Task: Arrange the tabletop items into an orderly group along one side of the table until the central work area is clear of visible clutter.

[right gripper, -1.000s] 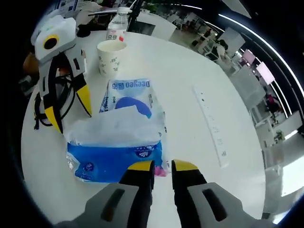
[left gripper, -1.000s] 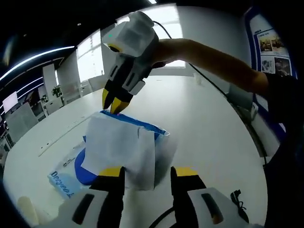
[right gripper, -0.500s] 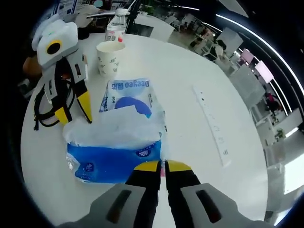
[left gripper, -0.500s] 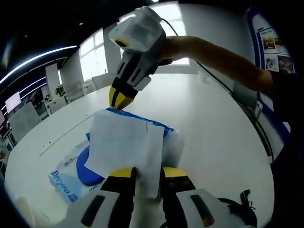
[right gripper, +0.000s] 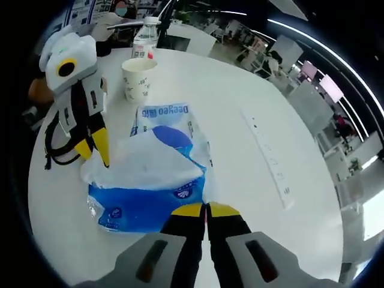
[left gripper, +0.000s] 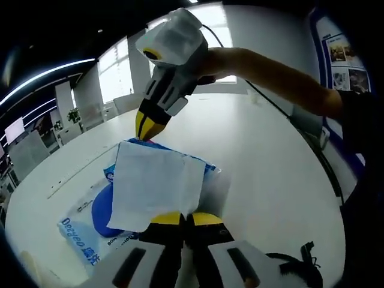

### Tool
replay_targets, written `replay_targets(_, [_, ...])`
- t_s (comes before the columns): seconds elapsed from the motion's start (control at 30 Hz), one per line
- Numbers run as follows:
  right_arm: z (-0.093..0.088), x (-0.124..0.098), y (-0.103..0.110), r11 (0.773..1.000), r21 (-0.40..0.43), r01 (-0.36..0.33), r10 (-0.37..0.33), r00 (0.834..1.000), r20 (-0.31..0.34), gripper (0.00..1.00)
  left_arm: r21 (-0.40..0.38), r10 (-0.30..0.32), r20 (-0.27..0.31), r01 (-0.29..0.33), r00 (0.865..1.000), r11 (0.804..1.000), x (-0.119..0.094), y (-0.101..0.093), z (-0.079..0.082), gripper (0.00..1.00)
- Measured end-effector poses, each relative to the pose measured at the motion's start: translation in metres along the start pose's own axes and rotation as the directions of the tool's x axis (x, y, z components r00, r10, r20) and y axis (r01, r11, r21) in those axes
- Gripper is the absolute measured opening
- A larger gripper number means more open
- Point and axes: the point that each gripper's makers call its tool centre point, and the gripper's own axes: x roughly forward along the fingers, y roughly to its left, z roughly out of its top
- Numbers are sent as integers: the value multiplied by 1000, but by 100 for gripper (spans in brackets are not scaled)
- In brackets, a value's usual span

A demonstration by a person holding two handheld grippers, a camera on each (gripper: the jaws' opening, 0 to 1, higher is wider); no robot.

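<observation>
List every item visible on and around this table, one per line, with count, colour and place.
tissue pack: one, blue and white plastic, between the two tools, near table edge
white tissue: one, sticking out of the pack's top
flat wipes packet: one, blue and white, lying under the pack's far side
paper cup: one, white, upright beyond the packet
water bottle: one, clear with label, behind the cup
power strip: one, white, lying on the table to the right in the right gripper view
table: one, white, round
left tool: yellow tips, shut on the white tissue
right tool: yellow tips, shut on the tissue pack's edge
person's arm: one, holding the right tool
</observation>
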Motion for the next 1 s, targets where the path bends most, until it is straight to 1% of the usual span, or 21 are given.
replay_targets(0.13, [1,-2,0,1000,6,-2,2,1000,5,0,12,-9,-3,9,1000,1000,-3,-2,2,1])
replay_targets(0.23, [2,-6,0,1000,4,3,-3,1000,9,0,15,-3,-3,3,1000,1000,-6,0,3,1])
replay_targets(0.3, [4,-10,-1,1000,6,7,-7,1000,14,0,17,1,0,-1,1000,1000,-7,1,5,1])
replay_targets(0.43, [5,-13,-1,1000,3,12,-12,1000,14,0,16,-10,15,10,1000,1000,-10,-4,10,1])
replay_targets(0.57, [7,-18,-1,1000,1,21,-21,1000,18,0,22,-5,16,5,1000,1000,-11,-2,13,1])
replay_targets(0.8, [6,-34,1,999,14,40,-41,999,32,0,32,3,33,-4,999,999,-17,-1,21,1])
replay_targets(0.97, [5,-42,-3,998,31,52,-53,998,40,0,42,9,44,-11,999,999,-14,-1,23,0])
replay_targets(1.0, [4,-44,-3,998,32,56,-57,998,41,0,43,10,46,-12,999,999,-16,1,28,0])
